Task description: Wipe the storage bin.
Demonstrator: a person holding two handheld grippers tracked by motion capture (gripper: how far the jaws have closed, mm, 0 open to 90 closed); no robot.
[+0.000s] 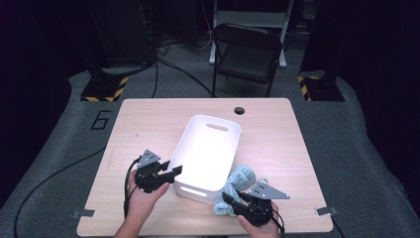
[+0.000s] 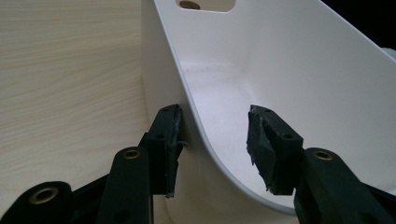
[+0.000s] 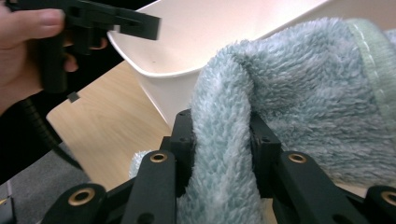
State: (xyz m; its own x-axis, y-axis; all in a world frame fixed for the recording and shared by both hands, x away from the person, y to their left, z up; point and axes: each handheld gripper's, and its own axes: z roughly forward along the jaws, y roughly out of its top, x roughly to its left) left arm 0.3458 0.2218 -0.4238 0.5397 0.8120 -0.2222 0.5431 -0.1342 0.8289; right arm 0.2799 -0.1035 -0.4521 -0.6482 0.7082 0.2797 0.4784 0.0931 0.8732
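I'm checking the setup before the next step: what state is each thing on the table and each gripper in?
White bin: upright on the table, nothing inside.
Fluffy towel: bunched beside the bin's near right corner, a fold pinched and lifted.
Right gripper: shut on the towel fold.
Left gripper: open, jaws astride the bin's rim, the outer jaw against the wall, the inner one clear of it.
Table: level, bare around the bin.

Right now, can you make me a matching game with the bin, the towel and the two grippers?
1 white bin
2 fluffy towel
3 left gripper
4 right gripper

a pinched between jaws
b open astride the bin's wall
c empty, on the table
d shut on the towel

Pairs: 1-c, 2-a, 3-b, 4-d
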